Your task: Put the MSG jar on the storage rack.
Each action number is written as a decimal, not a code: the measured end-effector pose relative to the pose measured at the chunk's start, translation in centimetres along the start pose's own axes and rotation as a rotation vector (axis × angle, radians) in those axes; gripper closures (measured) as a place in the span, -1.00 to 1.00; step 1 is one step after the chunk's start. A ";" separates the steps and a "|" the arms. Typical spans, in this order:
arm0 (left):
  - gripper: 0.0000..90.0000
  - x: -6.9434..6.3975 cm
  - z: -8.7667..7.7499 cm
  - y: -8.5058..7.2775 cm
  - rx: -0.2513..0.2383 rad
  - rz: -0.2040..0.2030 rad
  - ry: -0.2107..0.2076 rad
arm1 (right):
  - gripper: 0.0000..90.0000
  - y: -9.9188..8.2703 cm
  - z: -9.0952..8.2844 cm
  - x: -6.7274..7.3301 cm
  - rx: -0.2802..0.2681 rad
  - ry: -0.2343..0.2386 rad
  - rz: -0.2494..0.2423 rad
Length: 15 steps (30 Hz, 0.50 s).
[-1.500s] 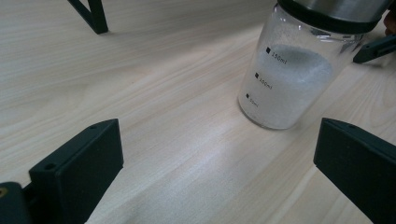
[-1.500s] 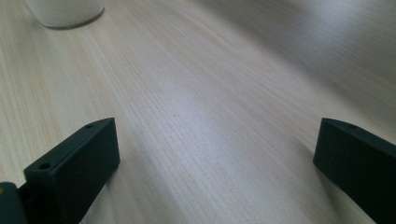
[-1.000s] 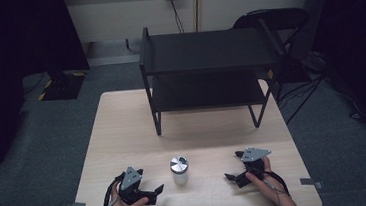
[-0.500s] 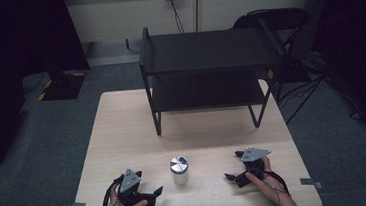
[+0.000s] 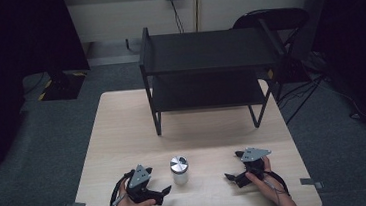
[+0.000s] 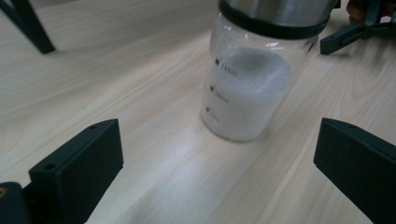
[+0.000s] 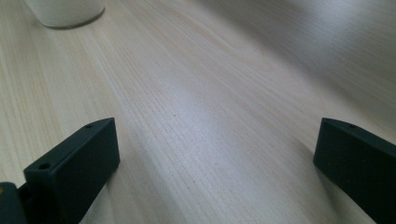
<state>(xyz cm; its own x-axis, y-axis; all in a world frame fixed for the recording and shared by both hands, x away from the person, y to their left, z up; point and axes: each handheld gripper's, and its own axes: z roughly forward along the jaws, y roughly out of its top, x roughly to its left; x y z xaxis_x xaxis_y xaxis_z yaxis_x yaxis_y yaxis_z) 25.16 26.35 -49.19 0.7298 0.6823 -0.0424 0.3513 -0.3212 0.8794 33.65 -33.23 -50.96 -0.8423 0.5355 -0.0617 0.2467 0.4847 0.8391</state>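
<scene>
While both hands rest on the near edge of the wooden table [image 5: 124, 138], a clear jar [image 5: 179, 170] with a metal lid is seen standing upright between them, apart from each. White powder is held in the jar, as shown in the left gripper view. The left gripper [image 5: 163, 192] is spread wide, its jaws pointed at the jar. The right gripper [image 5: 231, 177] is likewise spread wide, with nothing gripped. A black two-tier shelf [image 5: 208, 68] is set at the far side.

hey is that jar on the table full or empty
Partly full. In the left gripper view, white powder fills the clear jar up to around its top printed mark, below the metal lid.
</scene>
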 end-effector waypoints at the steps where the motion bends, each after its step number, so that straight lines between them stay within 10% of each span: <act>1: -0.99 0.0 0.6 0.1 0.001 0.026 -0.011 | -1.00 0.0 0.0 0.0 0.000 0.000 0.000; 15: -0.77 -0.1 4.2 1.0 -0.032 0.118 -0.044 | -1.00 0.0 0.0 0.0 0.000 0.000 0.000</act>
<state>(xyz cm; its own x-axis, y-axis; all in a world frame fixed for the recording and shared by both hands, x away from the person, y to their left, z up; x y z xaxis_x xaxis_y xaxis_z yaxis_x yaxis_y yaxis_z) 27.91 23.18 -50.31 0.7902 0.6114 0.0424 0.2431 -0.3761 0.8941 33.65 -33.23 -50.96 -0.8424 0.5354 -0.0615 0.2468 0.4847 0.8392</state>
